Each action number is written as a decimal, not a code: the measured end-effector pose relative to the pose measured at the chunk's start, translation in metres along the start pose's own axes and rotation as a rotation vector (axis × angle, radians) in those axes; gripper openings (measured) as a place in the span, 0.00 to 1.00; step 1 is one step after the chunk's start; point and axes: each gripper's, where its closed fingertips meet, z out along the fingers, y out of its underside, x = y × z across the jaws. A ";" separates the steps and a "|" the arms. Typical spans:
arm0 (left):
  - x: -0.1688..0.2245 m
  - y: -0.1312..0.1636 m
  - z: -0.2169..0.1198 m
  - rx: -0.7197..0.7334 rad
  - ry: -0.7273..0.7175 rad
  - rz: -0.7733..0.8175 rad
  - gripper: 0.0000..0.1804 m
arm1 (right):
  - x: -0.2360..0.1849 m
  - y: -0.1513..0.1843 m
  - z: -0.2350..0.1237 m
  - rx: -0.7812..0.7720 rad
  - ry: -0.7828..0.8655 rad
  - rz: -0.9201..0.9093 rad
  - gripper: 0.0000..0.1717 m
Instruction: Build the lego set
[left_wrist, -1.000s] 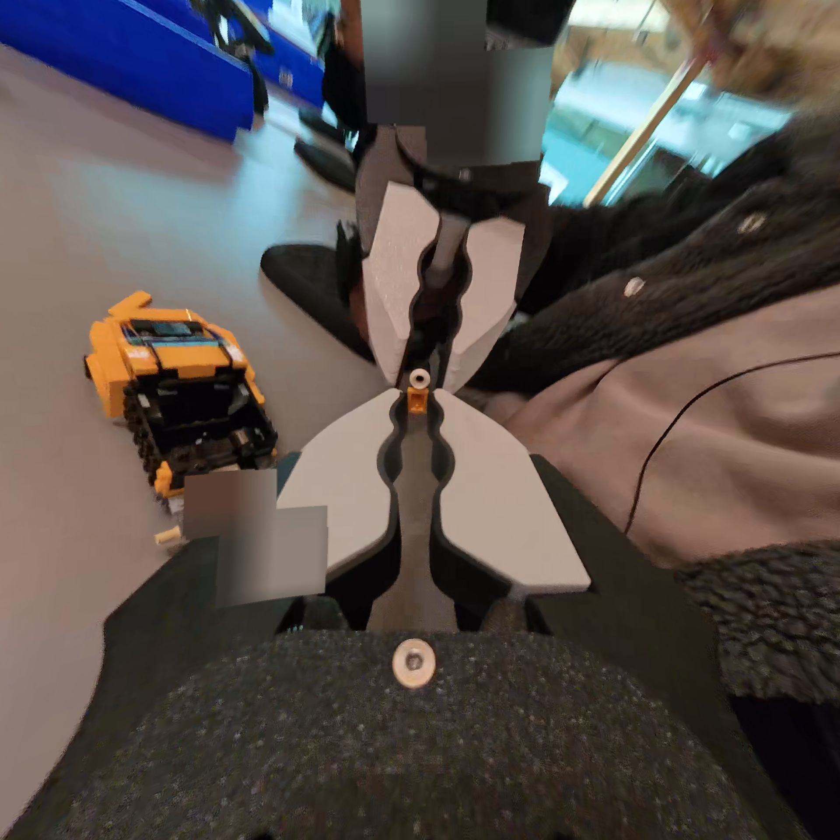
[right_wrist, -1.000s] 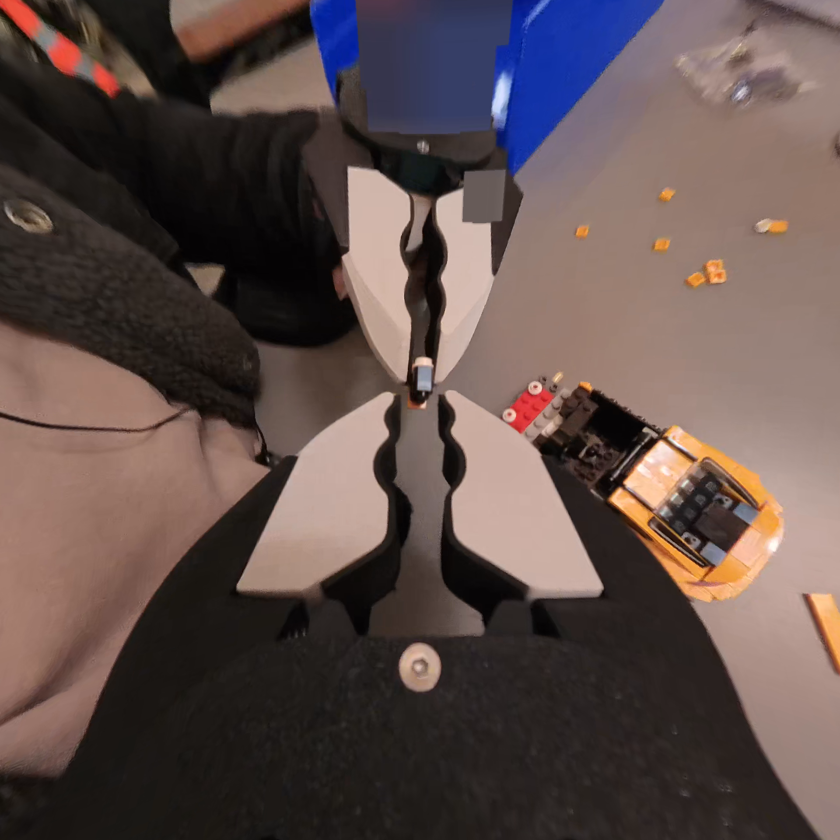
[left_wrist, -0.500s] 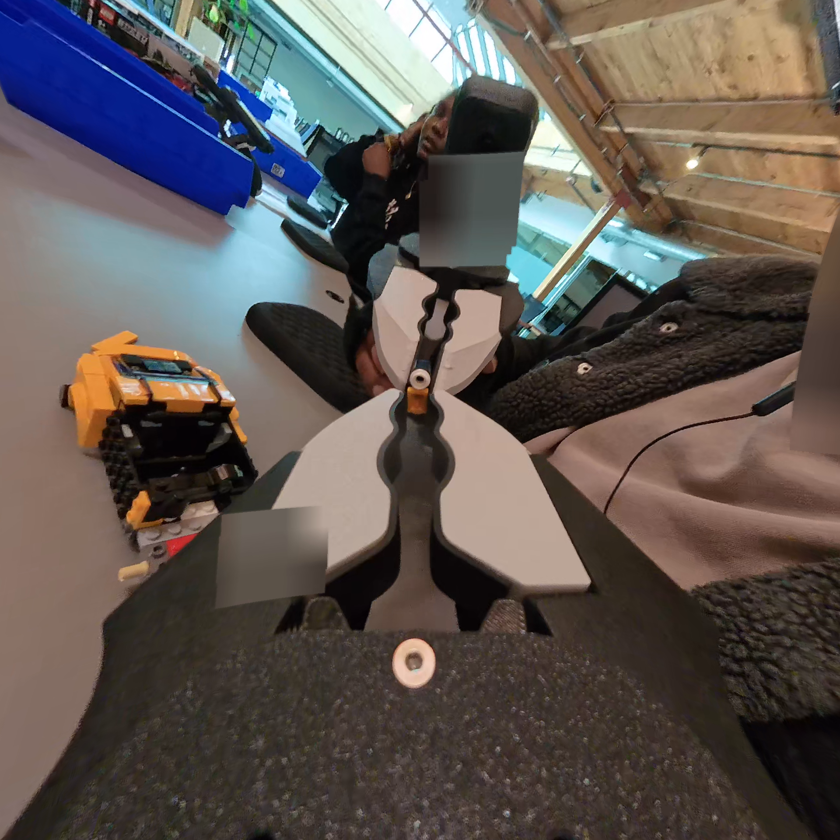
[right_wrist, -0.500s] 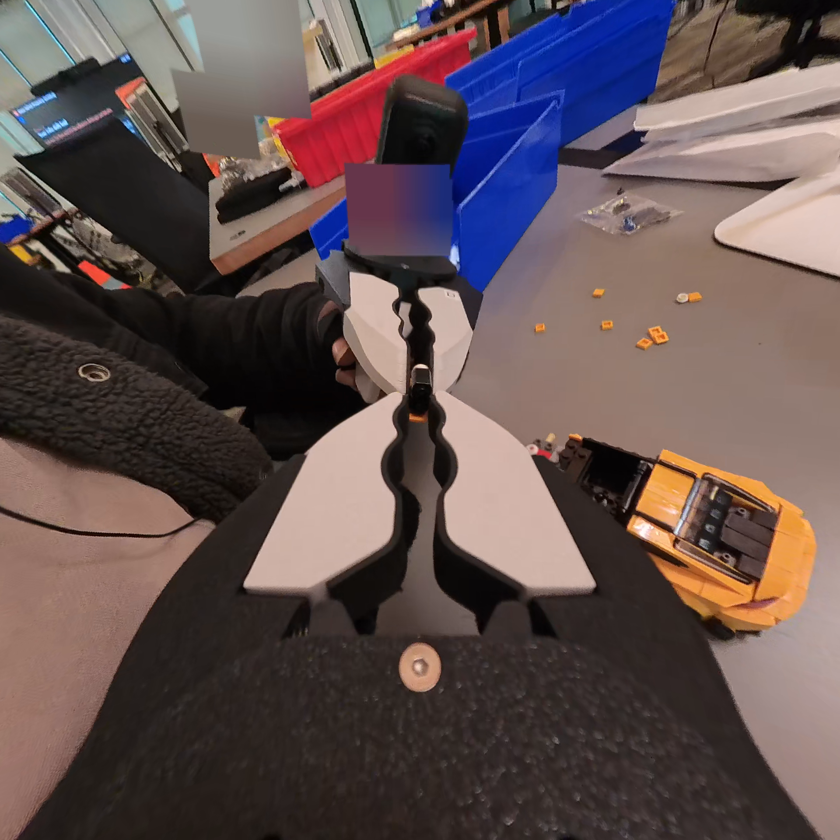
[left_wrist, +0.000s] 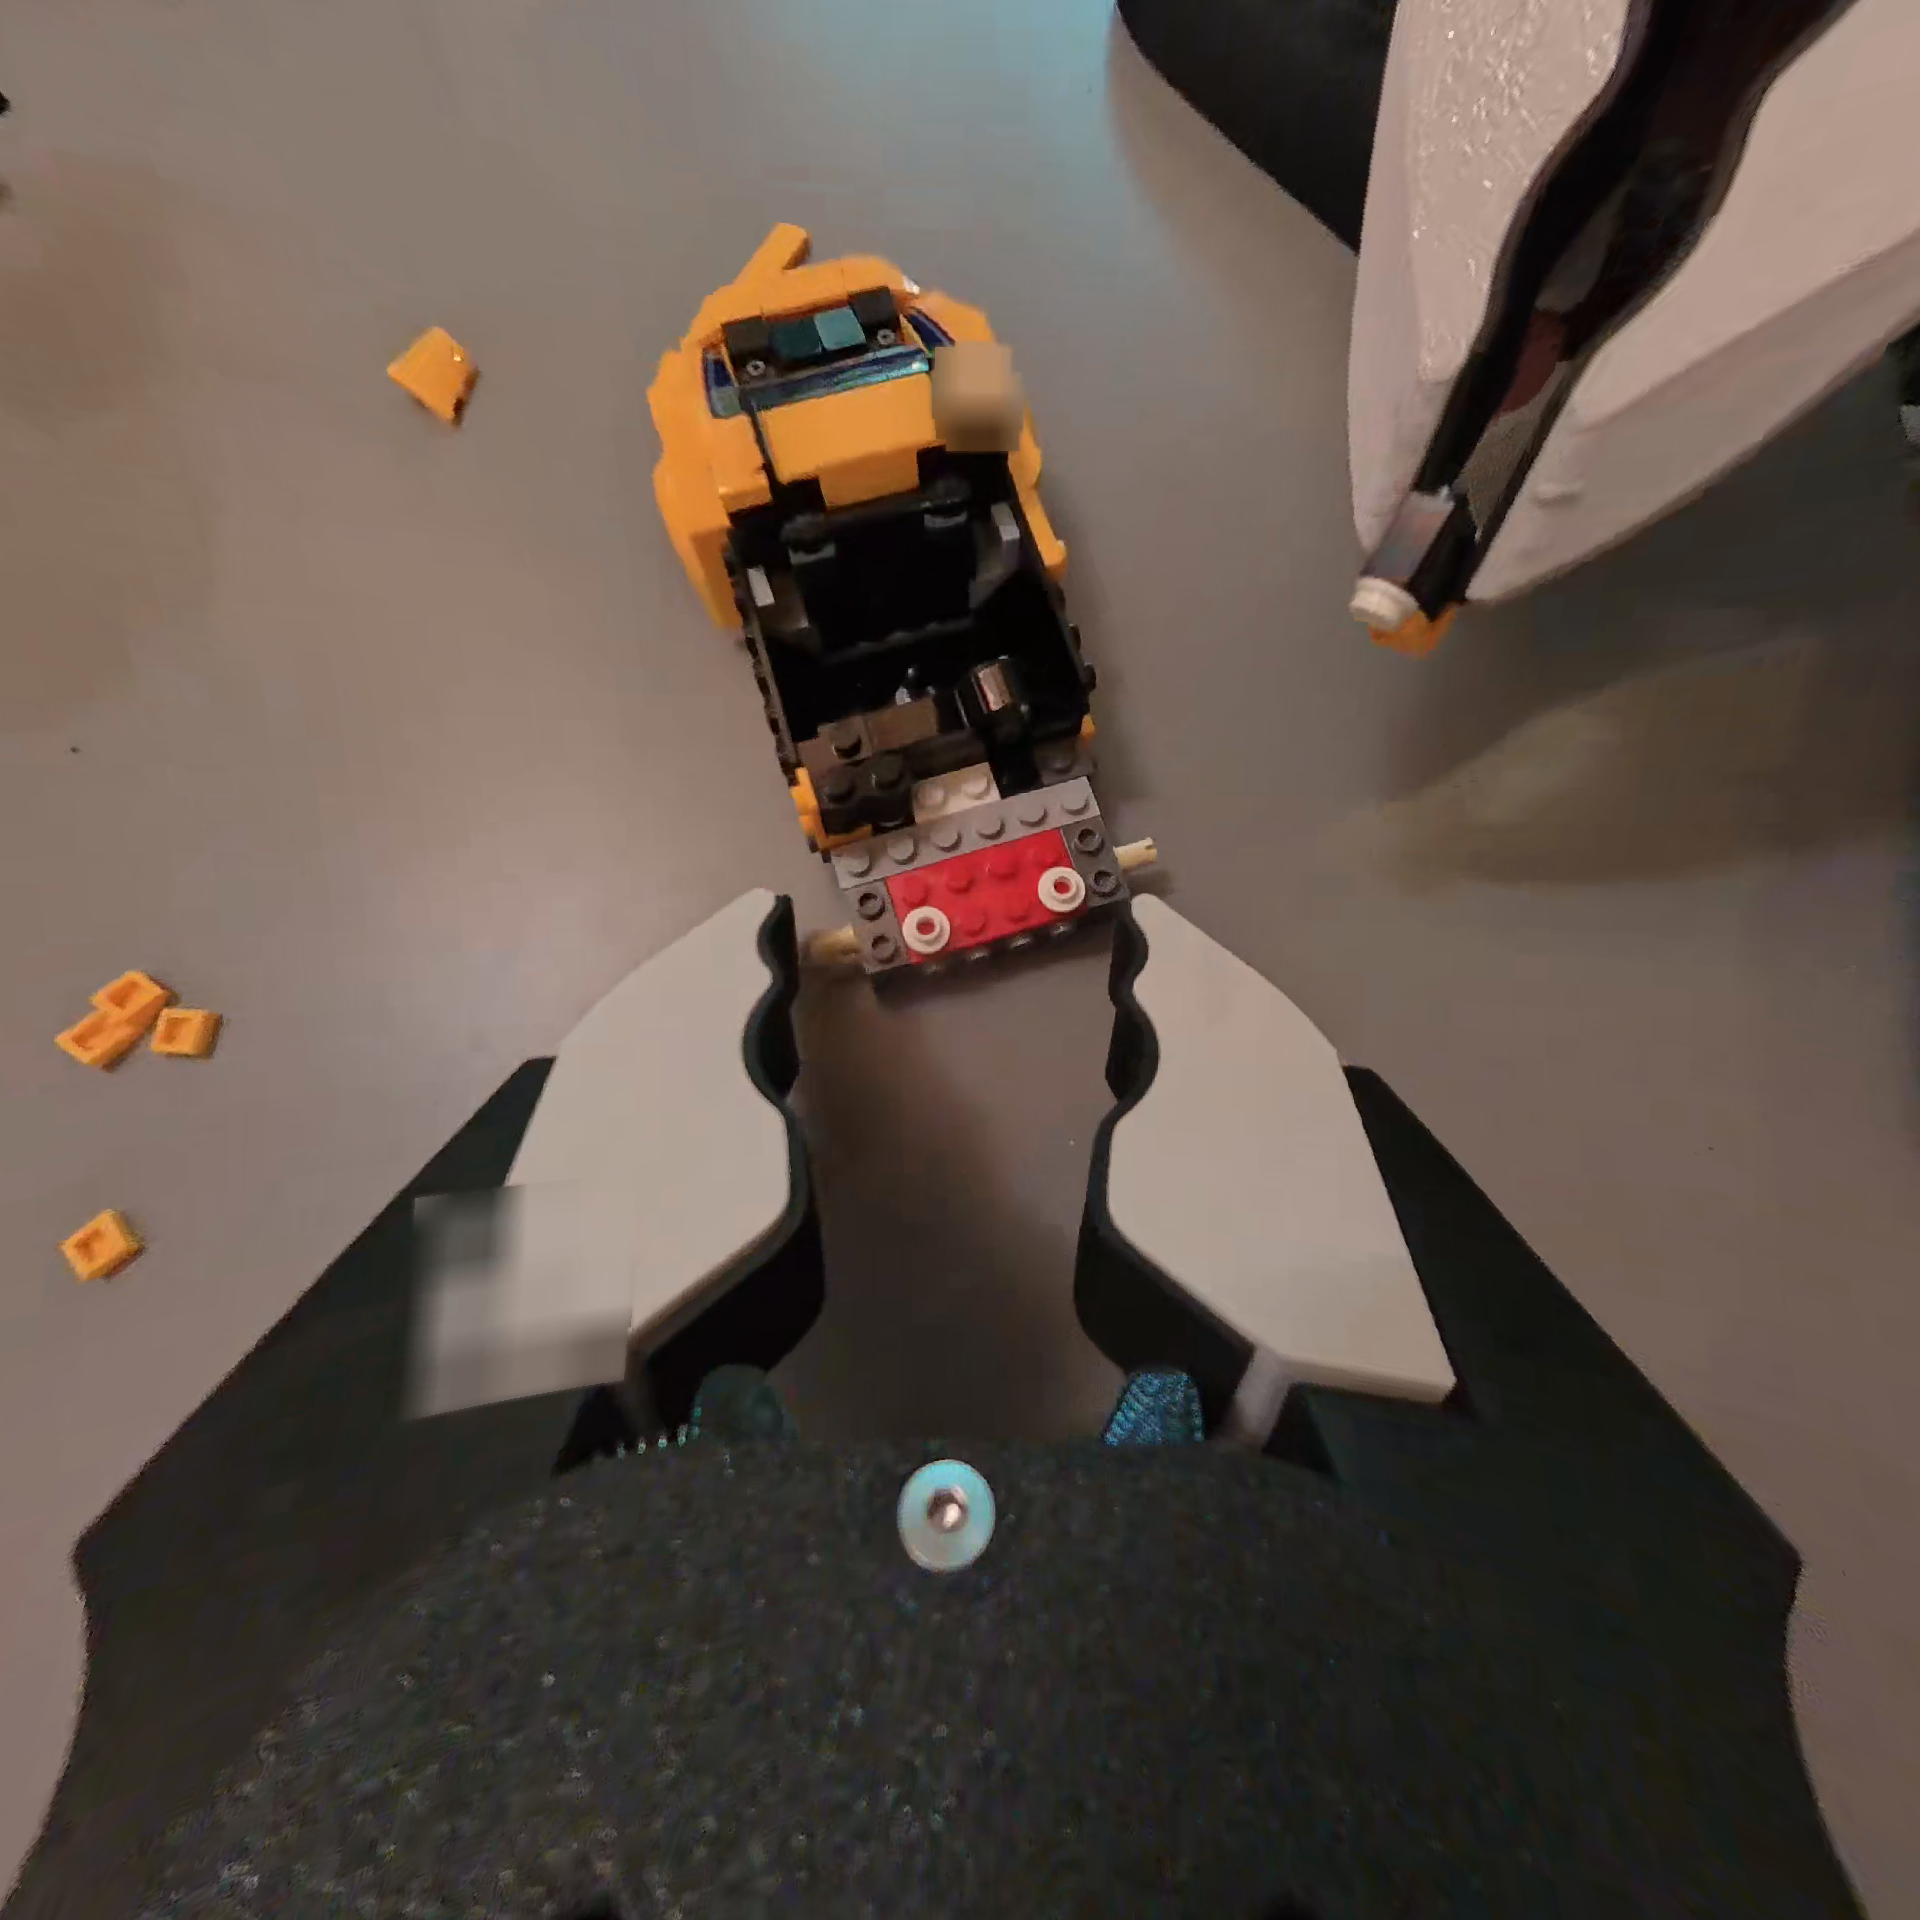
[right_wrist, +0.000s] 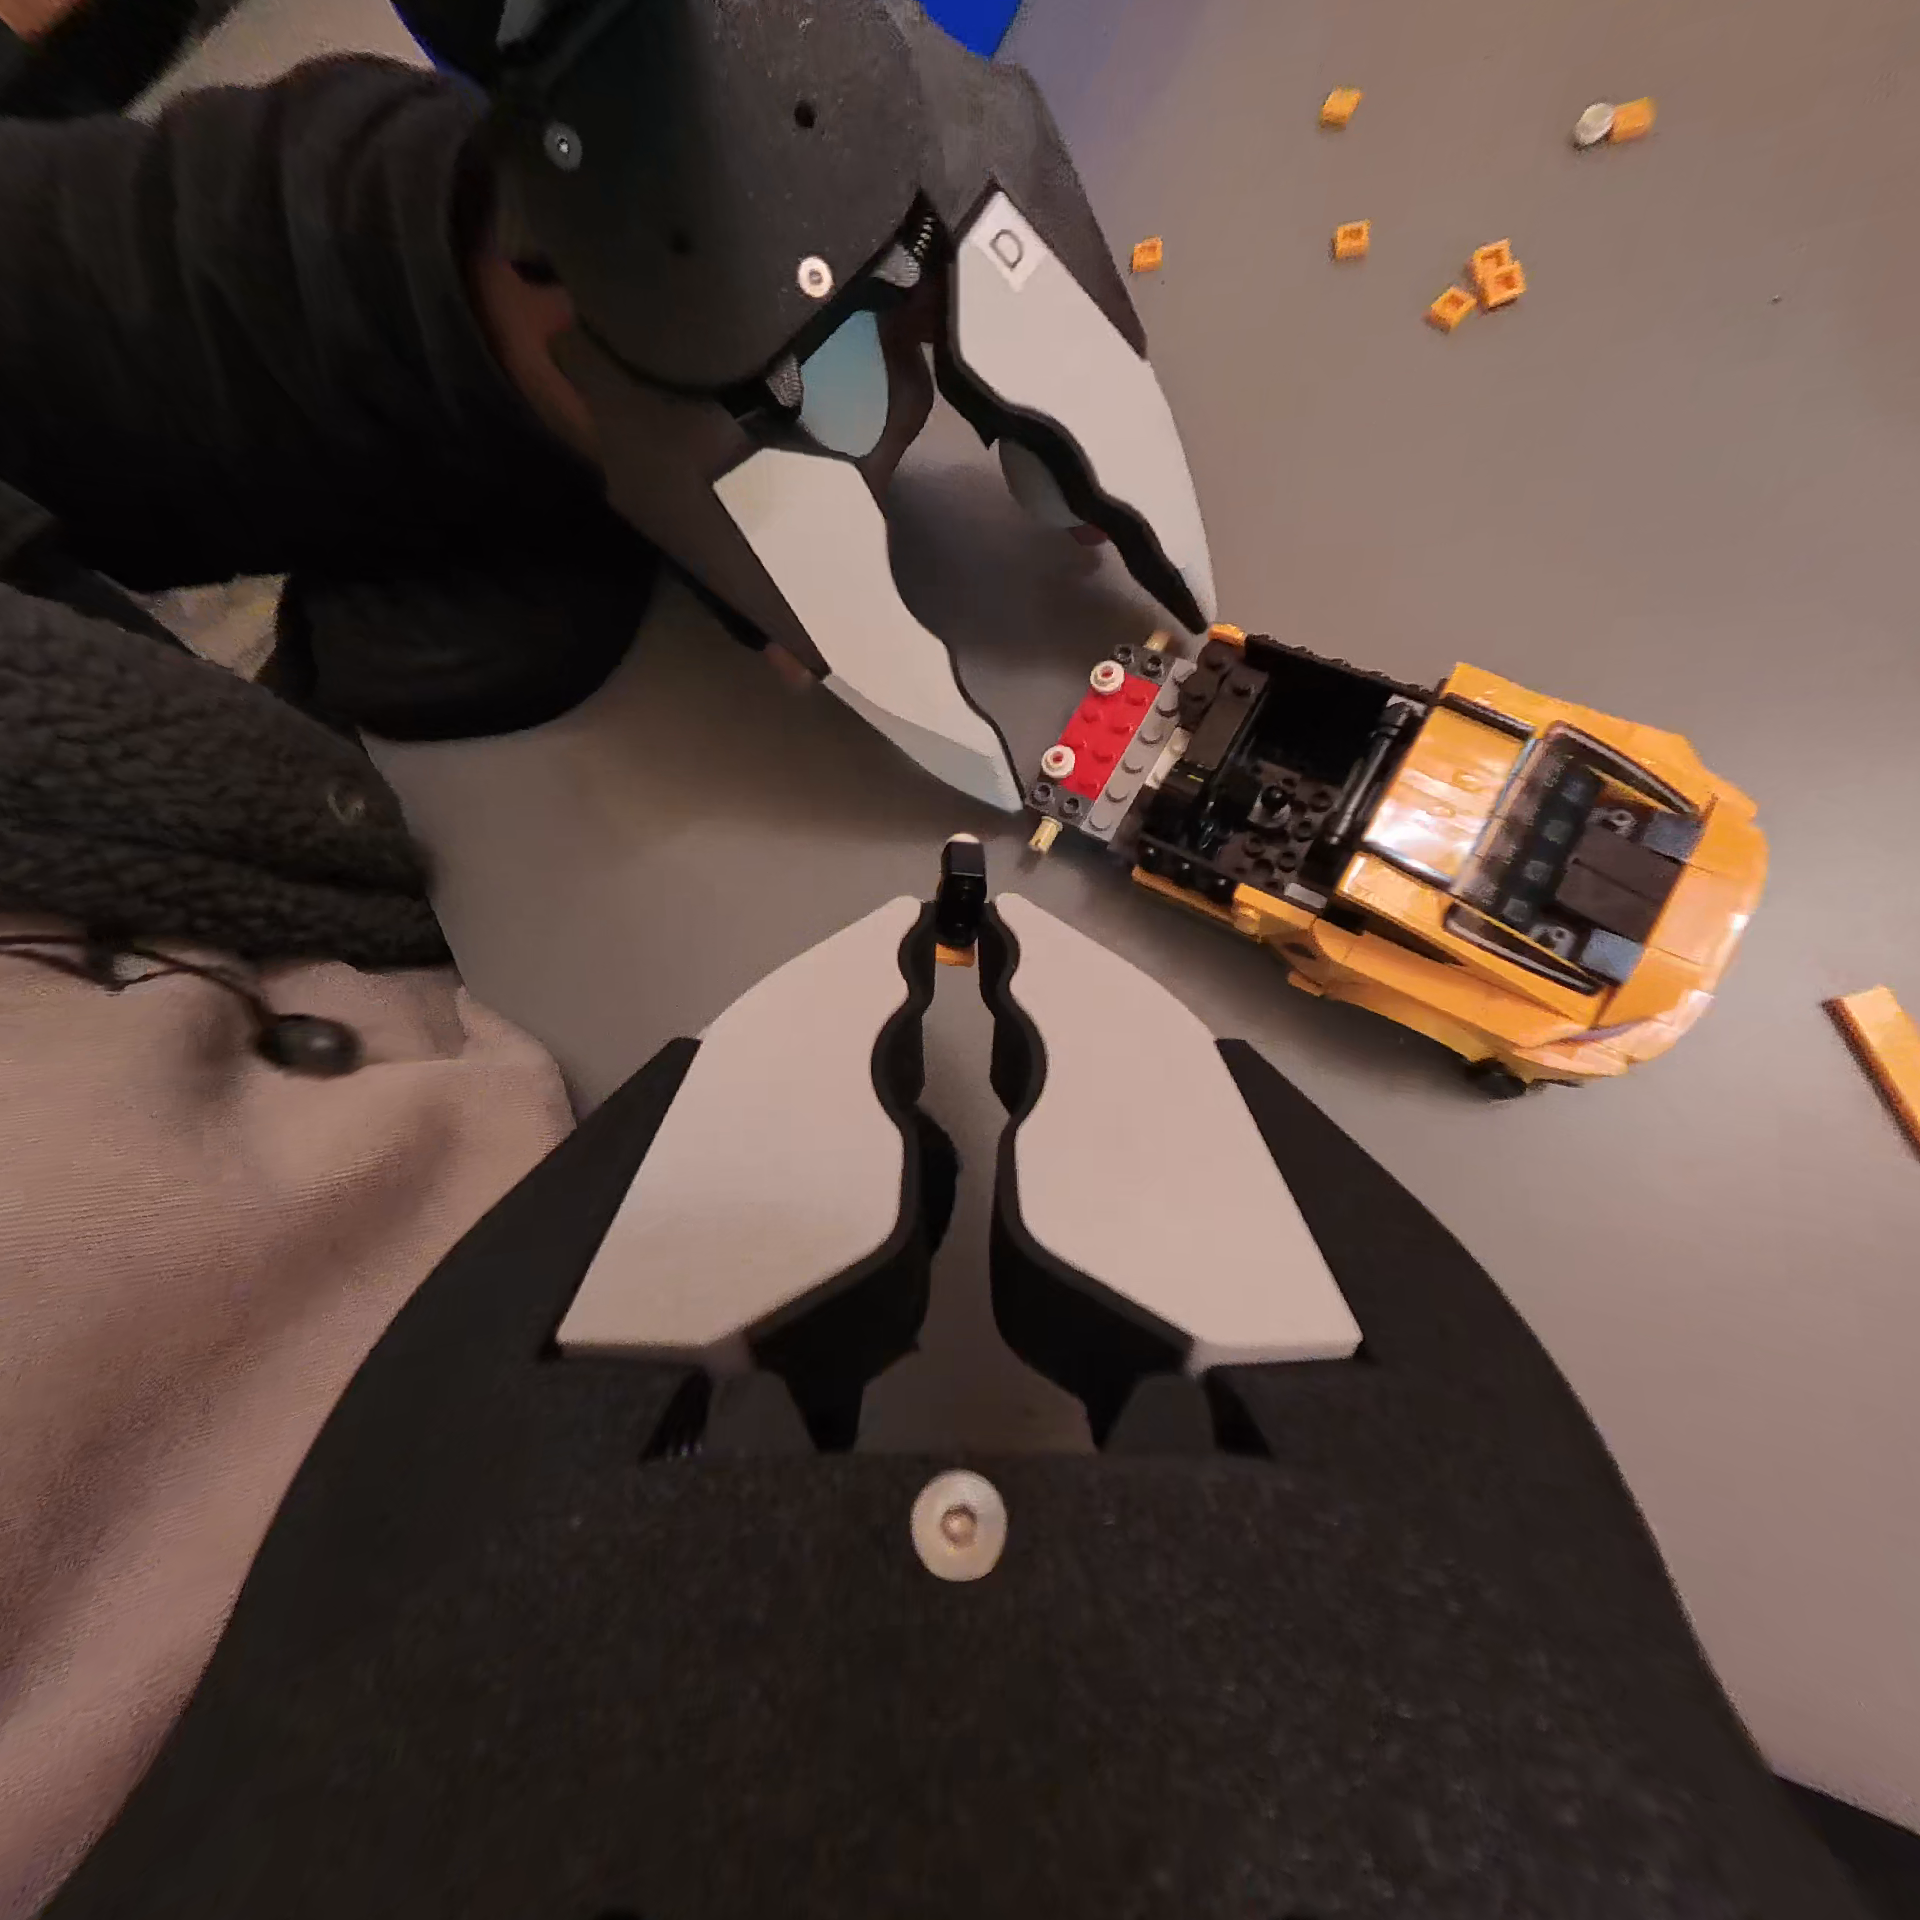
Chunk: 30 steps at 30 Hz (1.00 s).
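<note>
Both grippers have swung down from facing each other in the air and now point at the grey tabletop; the left one, shut half a second ago on a small piece shared with the right, has let go and spread its jaws wide.

Largest on the table is the orange and black brick-built car, partly stripped so its black interior is bare, with a red plate on grey plates at its near end. The left gripper hangs over that near end, its two fingertips standing apart on either side of the red plate, nothing pressed between them; from the right wrist view the fingertips flank the same end, and I cannot tell whether they touch it.

The right gripper sits just right of the car, jaws nearly together and clamped on a small black piece with a white tip and an orange base, held clear of the table.

Loose orange tiles lie scattered far left of the car, one wedge-shaped orange piece farther up, and a flat orange strip at the right edge.
</note>
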 end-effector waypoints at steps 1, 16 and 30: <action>0.001 0.000 0.003 -0.011 0.002 0.004 0.30 | 0.000 0.001 0.001 -0.011 0.005 -0.010 0.04; 0.045 -0.017 0.021 -0.054 0.011 -0.052 0.23 | 0.018 0.025 -0.017 -0.198 0.101 -0.101 0.04; 0.021 -0.028 0.008 0.001 0.136 0.115 0.21 | 0.033 0.033 -0.007 -0.577 0.175 -0.204 0.04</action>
